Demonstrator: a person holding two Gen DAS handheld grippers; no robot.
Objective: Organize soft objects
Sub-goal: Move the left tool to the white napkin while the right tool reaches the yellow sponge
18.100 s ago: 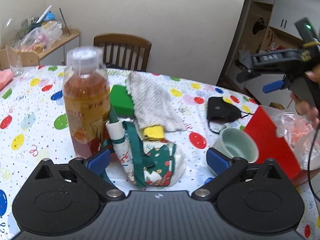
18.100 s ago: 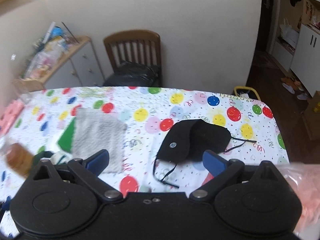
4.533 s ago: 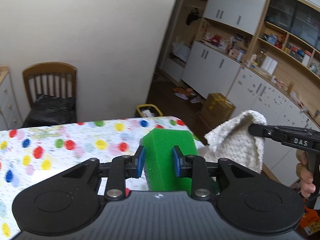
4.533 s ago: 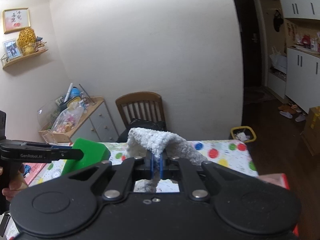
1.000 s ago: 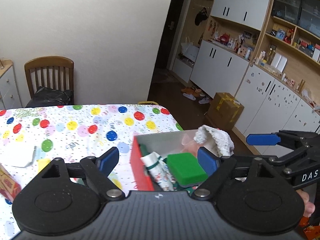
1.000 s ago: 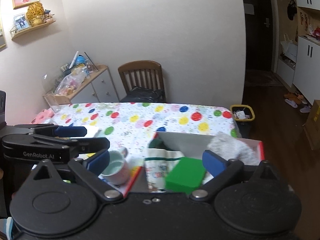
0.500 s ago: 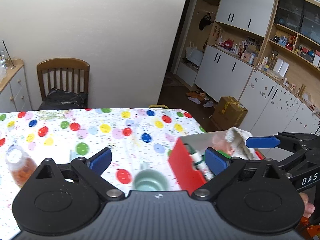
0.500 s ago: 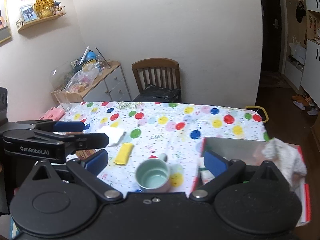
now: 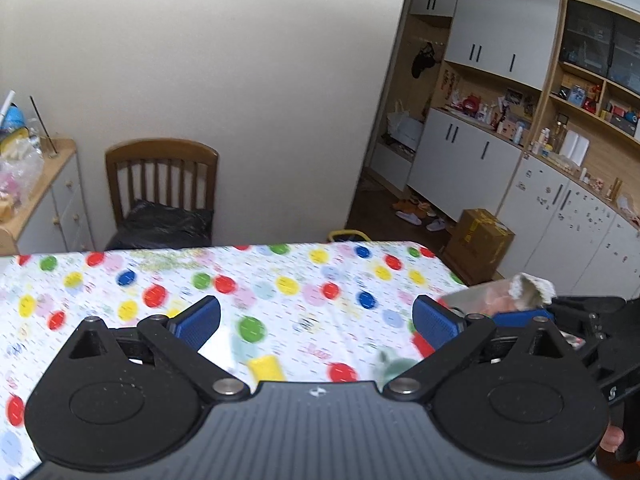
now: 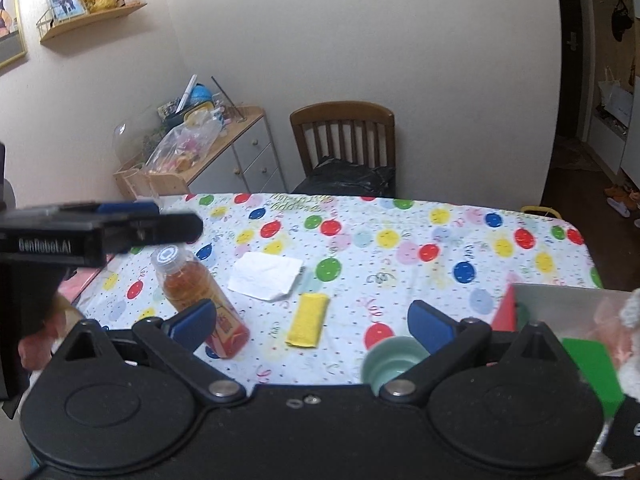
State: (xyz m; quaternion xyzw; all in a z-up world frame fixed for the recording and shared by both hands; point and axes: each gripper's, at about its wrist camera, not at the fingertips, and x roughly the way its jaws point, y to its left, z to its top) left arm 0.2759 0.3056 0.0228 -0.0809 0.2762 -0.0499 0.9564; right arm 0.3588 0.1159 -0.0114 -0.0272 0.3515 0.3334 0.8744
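Yellow cloth [image 10: 307,321] flat on table, green sponge [image 10: 592,368] boxed

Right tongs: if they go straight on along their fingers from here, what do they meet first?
Probably the yellow cloth on the tablecloth, lying about midway ahead of the open right tongs; depth is unclear.

- "GenRobot.AI", pale lettering on the side of the black left tool [image 10: 120,224], seen from the right wrist view.
- Red label on the clear plastic bottle of amber drink [image 10: 200,296]: print too small to read.
- Greenish lettering on the balloon-patterned bench cloth [image 10: 300,202]: illegible.
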